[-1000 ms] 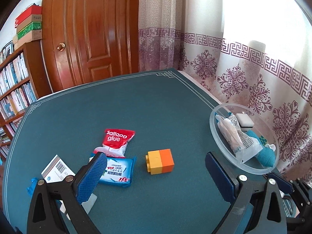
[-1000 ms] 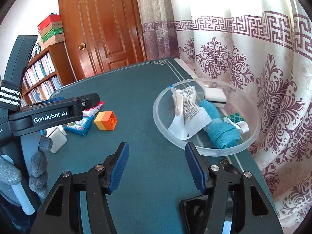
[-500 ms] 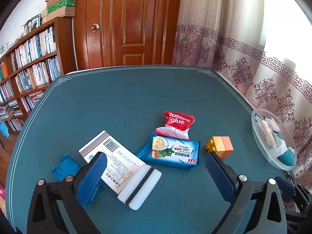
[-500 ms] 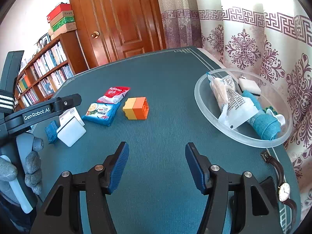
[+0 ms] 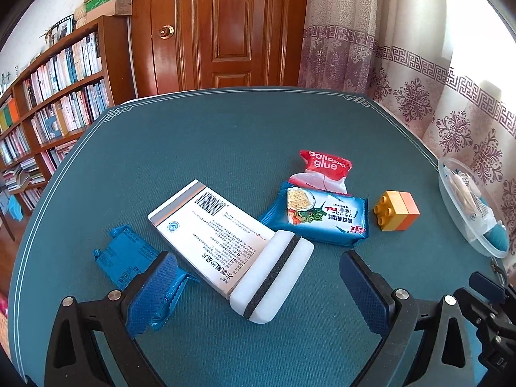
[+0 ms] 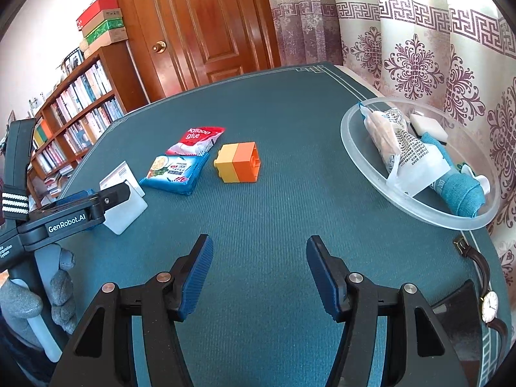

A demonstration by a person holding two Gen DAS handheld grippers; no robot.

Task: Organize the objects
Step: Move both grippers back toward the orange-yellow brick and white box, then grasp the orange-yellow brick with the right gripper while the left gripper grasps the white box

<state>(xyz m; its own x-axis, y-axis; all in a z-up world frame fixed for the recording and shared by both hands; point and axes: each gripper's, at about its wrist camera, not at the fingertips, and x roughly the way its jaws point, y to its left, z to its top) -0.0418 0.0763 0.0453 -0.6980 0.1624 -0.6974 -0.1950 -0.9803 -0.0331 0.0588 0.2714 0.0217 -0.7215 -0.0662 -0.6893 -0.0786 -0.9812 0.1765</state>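
My left gripper (image 5: 258, 287) is open, low over the green table, with a white sponge with a black stripe (image 5: 272, 277) between its fingers. Beside the sponge lie a white barcode box (image 5: 209, 233), a blue foil sachet (image 5: 129, 256), a blue cracker pack (image 5: 317, 216), a red glue pouch (image 5: 324, 169) and a yellow-orange brick (image 5: 398, 209). My right gripper (image 6: 259, 267) is open and empty, nearer than the brick (image 6: 238, 166). A clear bowl (image 6: 364, 158) at the right holds a wrapped packet (image 6: 400, 148), a teal cloth (image 6: 458, 187) and a white block (image 6: 429, 125).
A wristwatch (image 6: 487, 300) lies at the table's right edge near the bowl. A bookshelf (image 5: 48, 103) stands to the left, a wooden door (image 5: 225, 25) behind and curtains (image 6: 419, 38) to the right. The gloved hand holding the left gripper (image 6: 35, 290) shows in the right wrist view.
My left gripper has swung left and dropped from near the brick and bowl to over the sponge and box. My right gripper has pulled back left from the bowl. Both stayed open.
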